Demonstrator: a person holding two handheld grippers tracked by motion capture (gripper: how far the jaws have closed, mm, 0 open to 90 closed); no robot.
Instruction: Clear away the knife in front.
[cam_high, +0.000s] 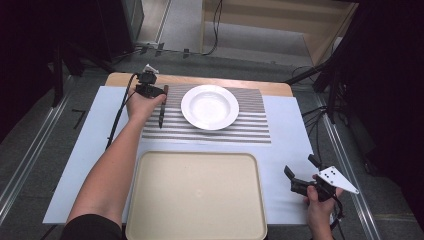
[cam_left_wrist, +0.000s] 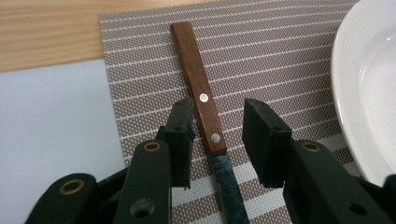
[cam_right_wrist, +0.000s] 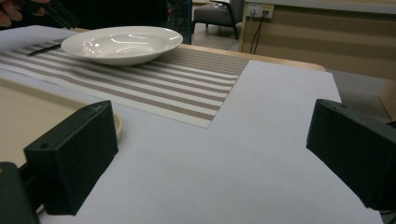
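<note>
- We see the knife (cam_left_wrist: 201, 105) on the mat (cam_left_wrist: 280, 70), left of the plate (cam_left_wrist: 369, 93), its long axis running from upper centre to the bottom of the left gripper view.
- Our left gripper (cam_left_wrist: 217, 135) straddles the handle's lower end, jaws spread, not yet pinching.
- Our right gripper (cam_high: 302, 172) waits at lower right, jaws wide apart.

White plate (cam_high: 210, 107) on striped placemat (cam_high: 250, 127), beige tray (cam_high: 196, 196)
</note>
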